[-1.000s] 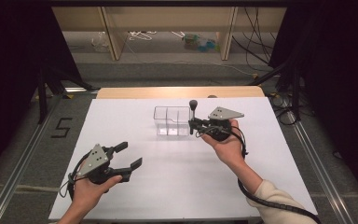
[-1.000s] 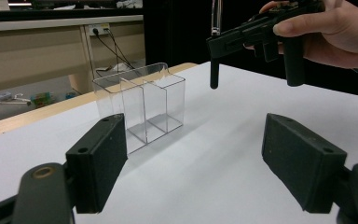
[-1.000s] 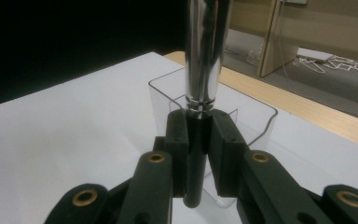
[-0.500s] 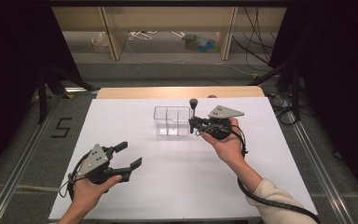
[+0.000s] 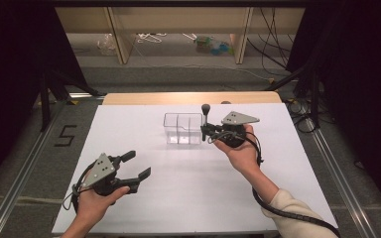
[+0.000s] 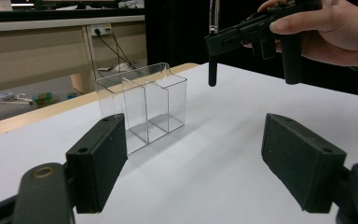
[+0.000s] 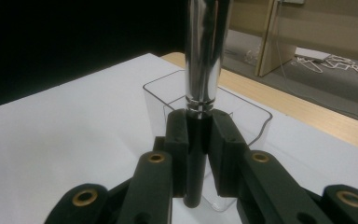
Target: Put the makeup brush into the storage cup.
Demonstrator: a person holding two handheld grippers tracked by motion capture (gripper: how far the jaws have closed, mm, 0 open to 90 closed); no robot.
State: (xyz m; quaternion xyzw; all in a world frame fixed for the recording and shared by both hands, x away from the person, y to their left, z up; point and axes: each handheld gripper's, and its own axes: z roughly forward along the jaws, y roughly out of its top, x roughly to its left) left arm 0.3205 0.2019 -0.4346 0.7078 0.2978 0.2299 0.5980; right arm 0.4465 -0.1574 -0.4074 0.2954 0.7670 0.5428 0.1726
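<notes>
A clear divided plastic box stands on the white table near the back middle. My right gripper is shut on the black handle of a brush, which stands upright with its silver ferrule and dark rounded head on top. The brush hangs above the table just right of the box. In the right gripper view the pads clamp the handle below the ferrule, with the box right behind. My left gripper is open at the front left; in its view it faces the box and the brush handle.
The white tabletop spreads between the two hands, with a wooden strip along its far edge. Metal rails run along both sides. Shelves with cables stand beyond the table.
</notes>
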